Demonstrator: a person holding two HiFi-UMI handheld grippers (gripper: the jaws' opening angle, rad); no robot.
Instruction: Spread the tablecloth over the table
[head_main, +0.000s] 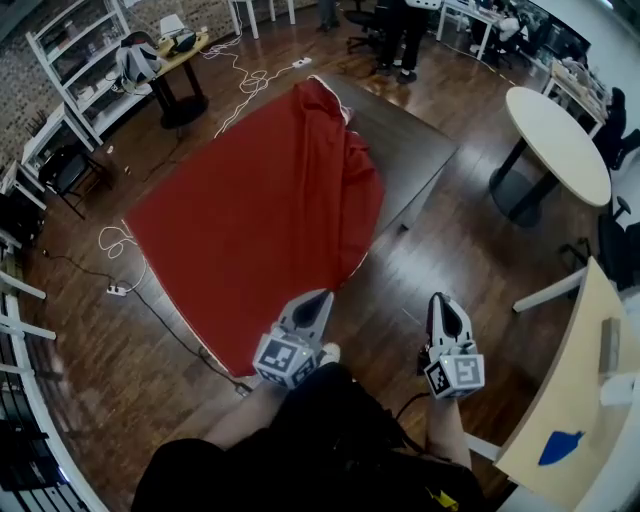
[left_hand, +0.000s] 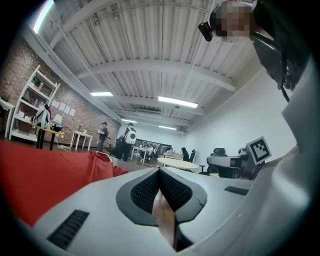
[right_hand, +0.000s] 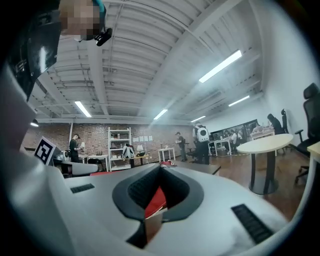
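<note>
Because the table (head_main: 415, 140) is bare on its 3 o'clock side, the cloth (head_main: 250, 220) seems only half spread: it lies flat toward 9 o'clock and bunches in a ridge along the middle. A round table (head_main: 555, 140) at 2 o'clock and cables (head_main: 120, 290) at 8 o'clock may hinder walking around. The left gripper (head_main: 322, 296) and right gripper (head_main: 440, 300) are clenched, empty, at 6 o'clock, apart from the cloth.

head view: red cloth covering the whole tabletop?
No: the tablecloth covers only the left part, leaving the table bare on the right.
</note>
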